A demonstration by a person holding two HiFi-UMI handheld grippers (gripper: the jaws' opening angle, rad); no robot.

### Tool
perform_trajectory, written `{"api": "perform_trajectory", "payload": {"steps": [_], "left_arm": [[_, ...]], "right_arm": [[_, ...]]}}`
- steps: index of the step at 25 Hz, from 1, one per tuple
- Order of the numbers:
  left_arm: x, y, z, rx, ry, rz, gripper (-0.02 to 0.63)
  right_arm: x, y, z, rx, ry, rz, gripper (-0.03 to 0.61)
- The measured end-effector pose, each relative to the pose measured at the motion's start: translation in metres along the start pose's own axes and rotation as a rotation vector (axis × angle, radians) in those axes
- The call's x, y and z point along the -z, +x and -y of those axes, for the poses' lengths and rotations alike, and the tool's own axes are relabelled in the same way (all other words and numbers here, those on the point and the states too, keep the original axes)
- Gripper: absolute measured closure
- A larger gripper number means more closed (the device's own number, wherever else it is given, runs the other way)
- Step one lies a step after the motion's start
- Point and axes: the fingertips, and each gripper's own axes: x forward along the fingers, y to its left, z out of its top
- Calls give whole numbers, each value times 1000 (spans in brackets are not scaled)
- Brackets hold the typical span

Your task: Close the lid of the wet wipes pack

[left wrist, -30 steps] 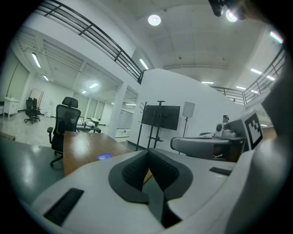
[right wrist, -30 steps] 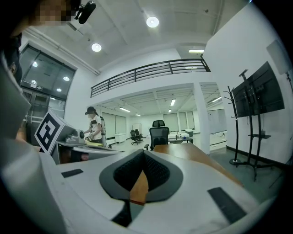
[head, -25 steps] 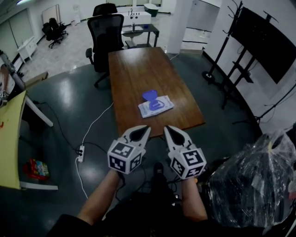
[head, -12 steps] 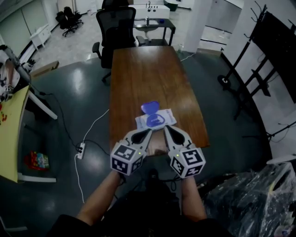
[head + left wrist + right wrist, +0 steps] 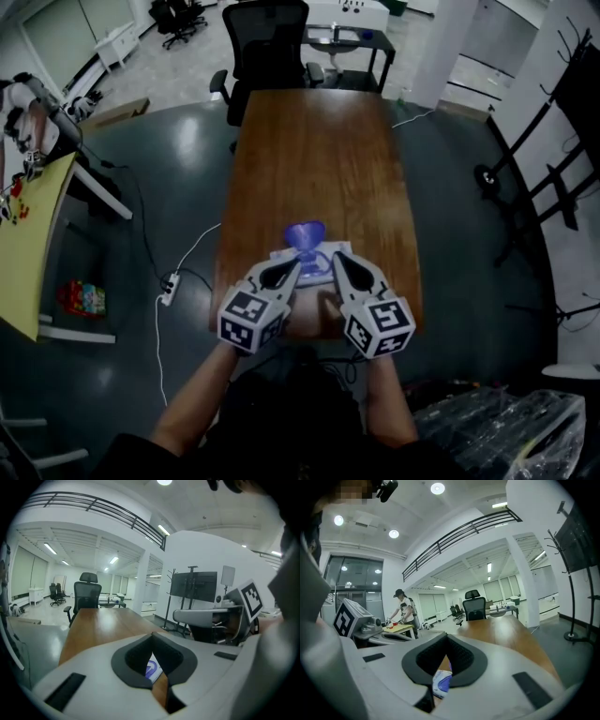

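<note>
Table (image 5: 319, 159): brown wood, smooth, polished to a soft sheen. Floor (image 5: 141, 206): dark, glossy, reflective. Wet wipes pack (image 5: 315, 269): pale soft plastic film with a blue plastic lid (image 5: 305, 234); left gripper (image 5: 292, 264) and right gripper (image 5: 337, 260): matt grey plastic shells.

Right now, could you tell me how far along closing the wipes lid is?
Nothing is done: the purple lid stands open on the pack. In hand: the left tool and right tool, both shut, hover beside it. Left: pressing the lid down.
</note>
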Motion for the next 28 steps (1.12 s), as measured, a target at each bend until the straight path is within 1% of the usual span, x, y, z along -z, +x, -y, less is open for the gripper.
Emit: {"api": "perform_trajectory", "payload": {"steps": [4,8,11,16,21,28], "left_arm": [[-2,5,-11,-26,1,-7,606],[-4,8,-22,-16,0,-11,606],[-8,13,-30,9,6,-12,606],[-16,21,-42,79,37,-12,606],[-13,24,-50,146,47,-34,606],[-2,28,-58,194,69,-67,606]], "right_arm": [[-1,11,4,-22,5,-2,568],[-3,16,-1,-11,9,-1,568],[-5,20,1,33,12,3,568],[-6,26,3,126,25,8,568],[-12,31,2,210,33,18,568],[-7,36,-5,254,40,11,568]]}}
